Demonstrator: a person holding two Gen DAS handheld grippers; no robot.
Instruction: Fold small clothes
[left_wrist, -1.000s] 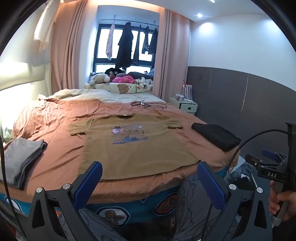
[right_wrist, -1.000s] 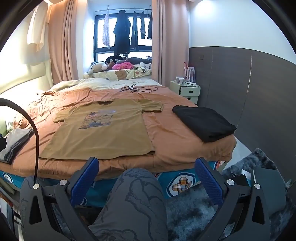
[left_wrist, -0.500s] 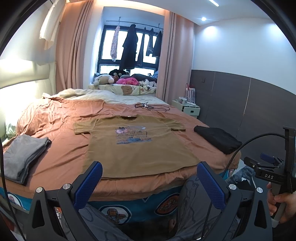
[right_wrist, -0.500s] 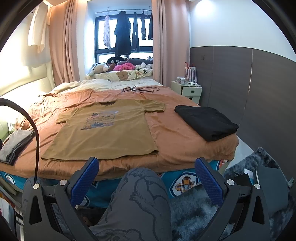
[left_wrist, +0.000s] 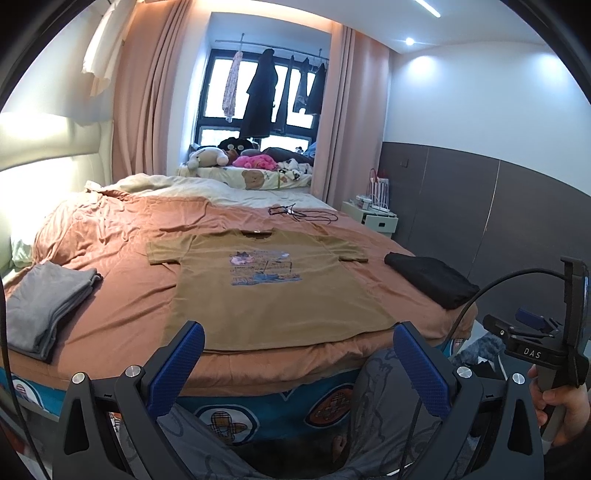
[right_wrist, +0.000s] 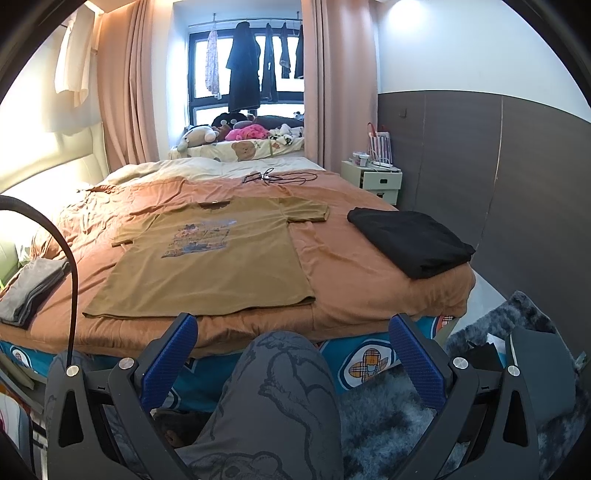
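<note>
An olive-brown T-shirt (left_wrist: 273, 288) with a blue print lies flat, face up, on the orange bed cover, collar away from me; it also shows in the right wrist view (right_wrist: 210, 258). My left gripper (left_wrist: 295, 365) is open and empty, held off the bed's near edge just short of the shirt's hem. My right gripper (right_wrist: 291, 362) is open and empty, lower and to the right, above the person's knee (right_wrist: 273, 398). The right gripper's body shows at the right edge of the left wrist view (left_wrist: 543, 347).
A folded grey garment (left_wrist: 44, 302) lies at the bed's left edge. A folded black garment (left_wrist: 432, 277) lies at the right edge, also in the right wrist view (right_wrist: 410, 236). Black cables (left_wrist: 299, 214) lie beyond the collar. A nightstand (right_wrist: 373, 181) and a shaggy rug (right_wrist: 476, 369) are at right.
Both grippers have drifted slightly, so the bed sits a little lower in the left view. The shirt has not moved. Both grippers stay open.
</note>
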